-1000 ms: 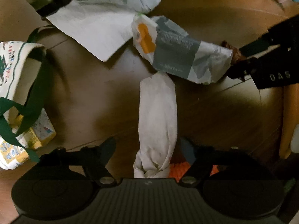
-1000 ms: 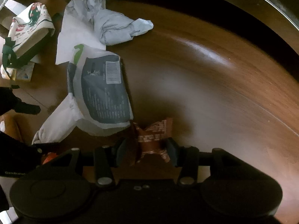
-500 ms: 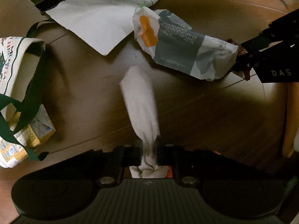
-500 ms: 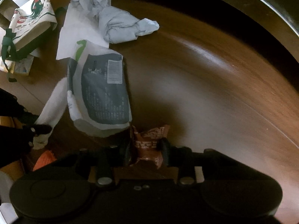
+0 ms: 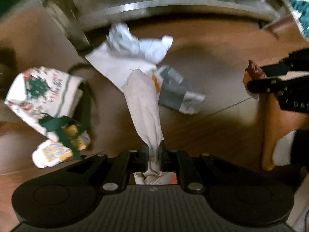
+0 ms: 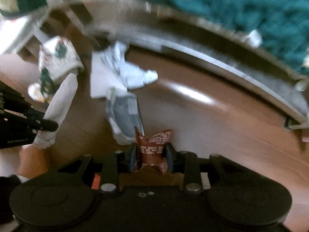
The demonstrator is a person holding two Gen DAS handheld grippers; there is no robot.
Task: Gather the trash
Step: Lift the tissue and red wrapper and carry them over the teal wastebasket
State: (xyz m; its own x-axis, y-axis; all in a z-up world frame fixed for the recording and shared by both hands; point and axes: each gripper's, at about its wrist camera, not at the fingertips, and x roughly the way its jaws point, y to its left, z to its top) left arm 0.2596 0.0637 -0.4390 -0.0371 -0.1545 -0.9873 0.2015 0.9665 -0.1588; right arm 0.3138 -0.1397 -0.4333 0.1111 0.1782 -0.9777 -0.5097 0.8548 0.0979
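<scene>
My left gripper (image 5: pixel 154 154) is shut on a long white paper wrapper (image 5: pixel 143 104) and holds it lifted above the wooden floor; it also shows in the right wrist view (image 6: pixel 61 100). My right gripper (image 6: pixel 151 155) is shut on a crumpled brown snack wrapper (image 6: pixel 153 145), also lifted; it shows at the right of the left wrist view (image 5: pixel 253 73). A grey and white pouch (image 5: pixel 177 92) (image 6: pixel 125 116), a flat white paper sheet (image 5: pixel 114 63) and crumpled white paper (image 5: pixel 139 46) (image 6: pixel 131 73) lie on the floor ahead.
A printed tote bag with green handles (image 5: pixel 42 94) (image 6: pixel 58 56) lies at the left with small cartons (image 5: pixel 56 152) beside it. A metal-edged base (image 5: pixel 173 5) (image 6: pixel 231 61) curves across the back, with teal carpet (image 6: pixel 251 3) beyond.
Both grippers have risen from the floor with their trash held. The views have tilted up, bringing the metal base and teal carpet into sight.
</scene>
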